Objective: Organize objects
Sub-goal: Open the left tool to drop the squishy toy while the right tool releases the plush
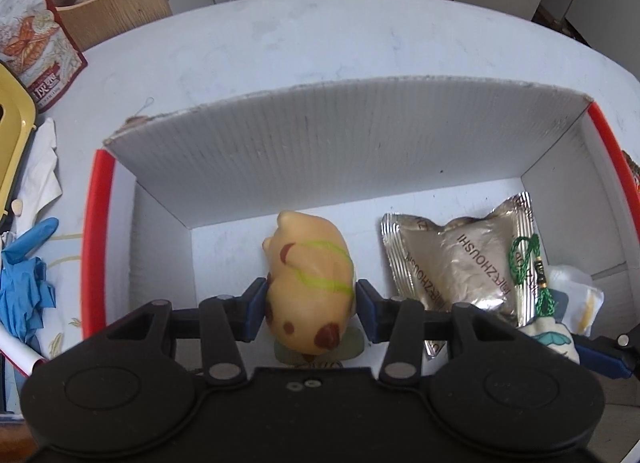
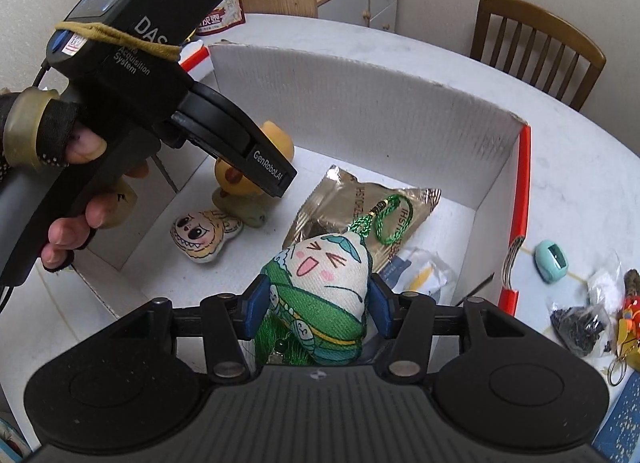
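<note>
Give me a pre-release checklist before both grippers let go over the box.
1. Left gripper shut on the yellow animal toy: ok.
2. Right gripper shut on the green plush charm: ok.
3. Both items inside the box walls: ok.
4. Toy touching the box floor: cannot tell.
5. Bare floor under the charm: not ok, the silver snack packet and a clear wrapper lie there.

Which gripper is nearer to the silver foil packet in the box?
Right. The right gripper, holding the plush charm, is just beside the foil packet; the left gripper holds the yellow toy farther away.
</note>
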